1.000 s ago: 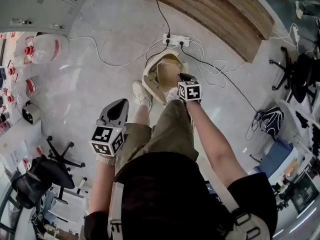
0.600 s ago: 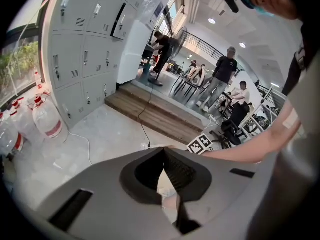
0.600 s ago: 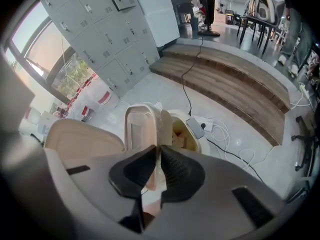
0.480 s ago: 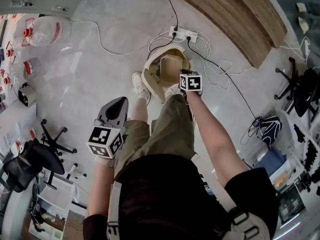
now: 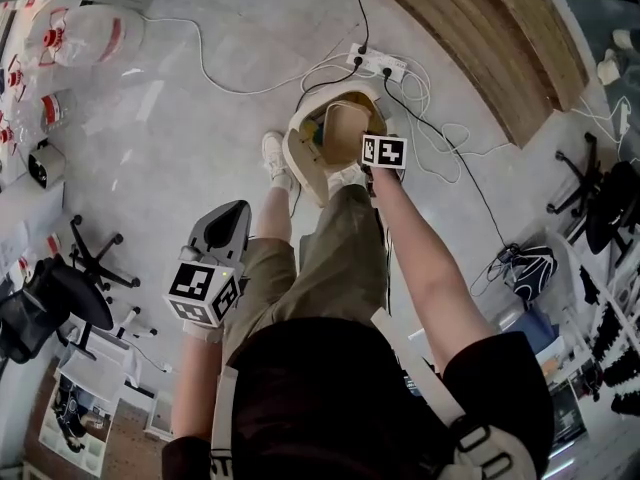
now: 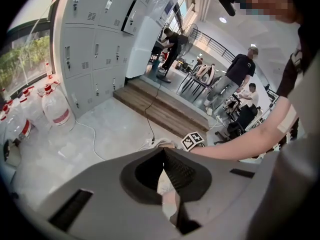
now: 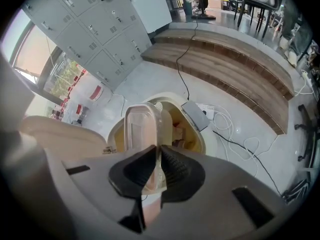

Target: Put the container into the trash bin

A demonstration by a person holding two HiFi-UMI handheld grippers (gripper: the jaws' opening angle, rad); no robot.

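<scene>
On the floor at the person's feet stands an open trash bin, its lid thrown back to one side, rubbish visible inside. A power strip lies just beyond it.

The container, clear plastic, is held over the bin mouth and not yet inside it. It is gripped on edge: the right gripper has its fingers closed on the near end. The long axis runs straight out along the fingers toward the bin opening, far end leading, with one broad face turned toward the lid side.

The left gripper hangs by the person's left leg, well apart from the bin, fingers closed together with nothing between them.

Assessment: the step in hand is the release. It would be best done with the far end lowered below the rim and centred on the opening before the fingers part. That way the container should drop lengthwise without striking the rim or lid.
</scene>
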